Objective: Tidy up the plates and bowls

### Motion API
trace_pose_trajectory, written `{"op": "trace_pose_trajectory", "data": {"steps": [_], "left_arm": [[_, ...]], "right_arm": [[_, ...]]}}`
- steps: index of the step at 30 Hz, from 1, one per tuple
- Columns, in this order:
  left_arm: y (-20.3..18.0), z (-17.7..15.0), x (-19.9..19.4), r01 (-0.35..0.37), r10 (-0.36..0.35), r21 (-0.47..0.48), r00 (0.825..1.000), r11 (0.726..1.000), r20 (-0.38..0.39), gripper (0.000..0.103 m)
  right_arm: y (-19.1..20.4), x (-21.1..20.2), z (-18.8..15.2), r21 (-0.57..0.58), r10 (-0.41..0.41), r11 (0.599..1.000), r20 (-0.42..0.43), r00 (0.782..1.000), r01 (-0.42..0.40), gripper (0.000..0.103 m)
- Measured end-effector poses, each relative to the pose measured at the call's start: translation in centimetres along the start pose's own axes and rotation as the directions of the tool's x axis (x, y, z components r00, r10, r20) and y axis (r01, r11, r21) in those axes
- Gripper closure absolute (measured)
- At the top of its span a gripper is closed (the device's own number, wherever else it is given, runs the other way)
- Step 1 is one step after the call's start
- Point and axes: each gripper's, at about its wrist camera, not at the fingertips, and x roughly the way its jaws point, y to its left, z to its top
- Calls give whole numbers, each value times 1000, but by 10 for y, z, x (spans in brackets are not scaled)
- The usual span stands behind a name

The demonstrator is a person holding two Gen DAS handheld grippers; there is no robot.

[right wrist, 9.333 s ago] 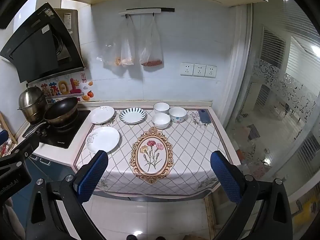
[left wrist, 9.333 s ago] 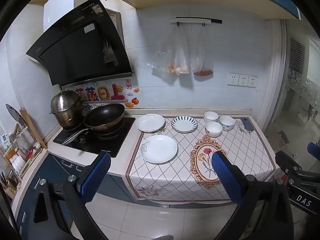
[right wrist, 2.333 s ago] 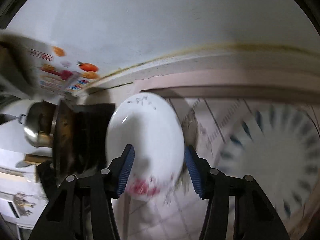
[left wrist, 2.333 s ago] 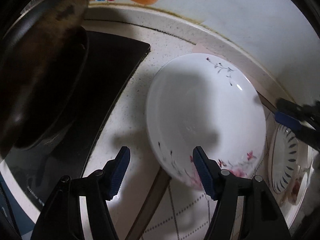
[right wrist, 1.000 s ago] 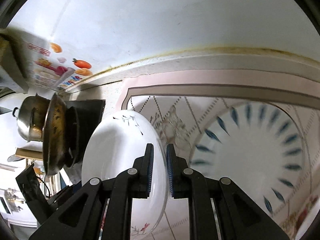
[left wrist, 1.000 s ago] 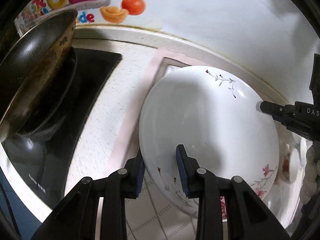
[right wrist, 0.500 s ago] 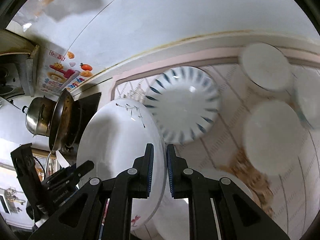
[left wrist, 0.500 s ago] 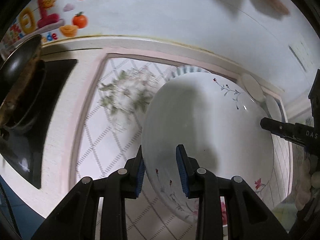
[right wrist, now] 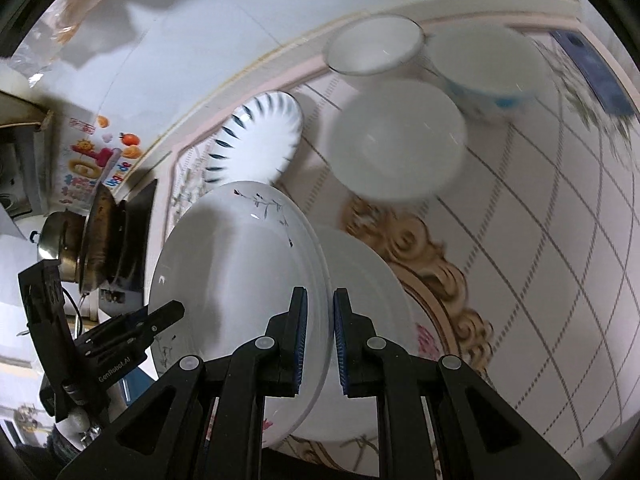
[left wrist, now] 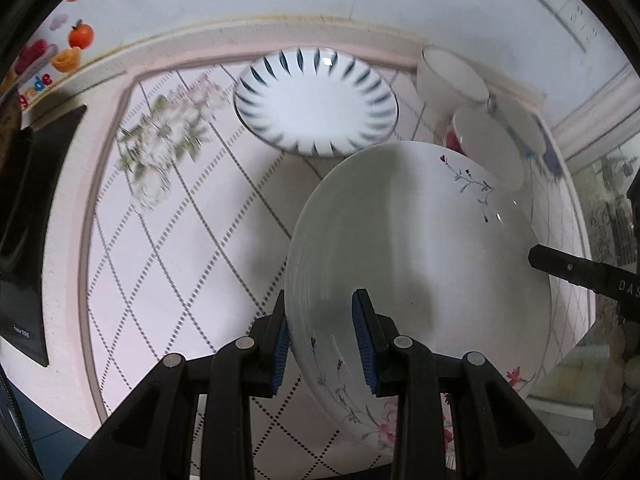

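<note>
A white plate with flower sprigs (left wrist: pixel 420 256) (right wrist: pixel 232 272) hangs tilted above the patterned tablecloth (left wrist: pixel 180 240). My left gripper (left wrist: pixel 324 336) is shut on its near rim. My right gripper (right wrist: pixel 320 332) is shut on the opposite rim. Under the held plate lies a second plain white plate (right wrist: pixel 368 288), partly hidden by it. A blue-striped plate (left wrist: pixel 316 100) (right wrist: pixel 256 144) rests by the back wall. Three white bowls (right wrist: pixel 400 144) (right wrist: pixel 372 44) (right wrist: pixel 488 64) stand to its right.
A black cooktop (left wrist: pixel 24 240) lies at the left, with a wok (right wrist: pixel 100 240) and a steel pot (right wrist: pixel 56 248) on it. A blue phone (right wrist: pixel 592 68) lies at the far right of the cloth. The tiled wall runs close behind the dishes.
Both grippers have carried the floral plate to the right, from beside the cooktop to above the middle of the cloth. The striped plate and the bowls have come into view.
</note>
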Motion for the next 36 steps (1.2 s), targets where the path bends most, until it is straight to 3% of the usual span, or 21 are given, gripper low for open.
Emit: {"op": "trace_pose_trajectory", "data": {"steps": [11,29,36], "left_arm": [[-18,-5,29,-56,59,70,997,996,-52,76],[-29,-15,48,-114,124,113,988,987,-88,76],[-26,-13,41,-86,98,119,991,989,-95,76]], "right_arm": [[-32,21,-23,45,-25,999,-32,999,26,88],[-38,36,-28,23,-61,998,-74,995,63,88],[-34,35,-23,-2,-80,997,-121,989,80,85]]}}
